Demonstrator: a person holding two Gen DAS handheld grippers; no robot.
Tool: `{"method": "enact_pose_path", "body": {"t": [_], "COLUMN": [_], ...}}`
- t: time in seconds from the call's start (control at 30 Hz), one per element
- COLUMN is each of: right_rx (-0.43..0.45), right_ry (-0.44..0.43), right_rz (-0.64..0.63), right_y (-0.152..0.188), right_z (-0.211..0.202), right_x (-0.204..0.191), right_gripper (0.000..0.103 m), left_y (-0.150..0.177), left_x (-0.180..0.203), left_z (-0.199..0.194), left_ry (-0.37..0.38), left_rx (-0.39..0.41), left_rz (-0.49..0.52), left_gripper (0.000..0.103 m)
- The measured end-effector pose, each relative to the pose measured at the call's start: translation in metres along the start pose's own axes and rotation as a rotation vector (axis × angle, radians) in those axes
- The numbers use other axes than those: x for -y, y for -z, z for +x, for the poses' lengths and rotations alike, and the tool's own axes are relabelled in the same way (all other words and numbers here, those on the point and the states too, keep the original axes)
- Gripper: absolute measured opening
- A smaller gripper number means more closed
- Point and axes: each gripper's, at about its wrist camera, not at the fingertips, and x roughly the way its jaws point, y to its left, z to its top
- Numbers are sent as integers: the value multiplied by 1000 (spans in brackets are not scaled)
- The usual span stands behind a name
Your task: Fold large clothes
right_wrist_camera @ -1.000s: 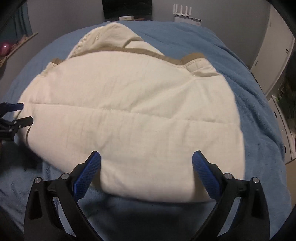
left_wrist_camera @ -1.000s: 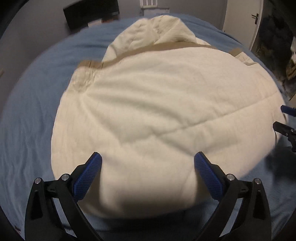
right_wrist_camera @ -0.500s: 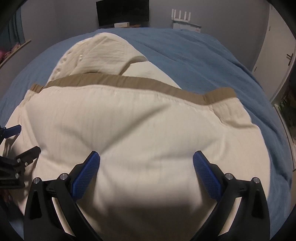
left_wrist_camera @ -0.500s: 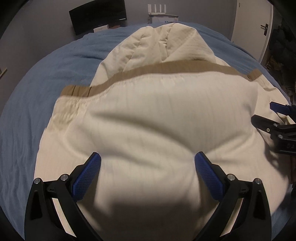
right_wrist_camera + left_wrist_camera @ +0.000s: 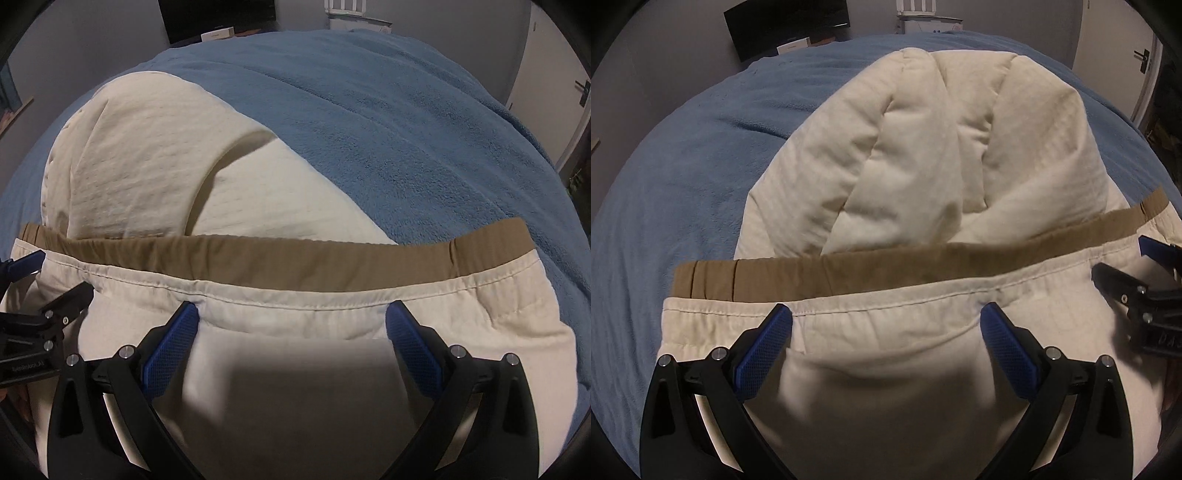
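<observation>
While the cream padded jacket (image 5: 923,177) is laid folded once on the blue bed cover (image 5: 388,110), its brown hem band (image 5: 295,258) turned up, more folding is judged left, and the left gripper (image 5: 886,325) and right gripper (image 5: 291,325) are held wide apart over it.

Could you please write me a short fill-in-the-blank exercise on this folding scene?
1. The cream garment lies on a ____ blanket.
2. The band along the garment's near edge is ____.
3. The left claw and the right claw both stand ____.

Missing words: blue; tan; open
</observation>
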Motion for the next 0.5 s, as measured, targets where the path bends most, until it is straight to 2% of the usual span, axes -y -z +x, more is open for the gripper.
{"method": "enact_pose_path", "body": {"t": [0.07, 0.17, 0.23, 0.33, 0.4, 0.5], "right_rx": [-4, -10, -17, 11, 26, 20], "right_ry": [-10, -63, -87, -137, -170, -147], "right_rz": [-14, -69, -33, 63, 117, 138], "right_y": [3, 7, 9, 9, 10, 11], "right_z": [-7, -19, -24, -33, -34, -25], "right_x": [-2, 15, 42, 86, 104, 116], "right_gripper": [97, 97, 97, 95, 95, 90], "left_y": [-1, 5, 9, 17, 18, 13], "left_x": [-5, -15, -29, -59, -74, -78], "left_z": [-4, -18, -25, -30, -24, -11], "left_ry": [16, 19, 5, 53, 115, 110], "left_rx": [0, 15, 32, 39, 32, 15], "left_rz": [-15, 19, 26, -48, -92, -81], "left_gripper": [98, 98, 98, 98, 98, 98]}}
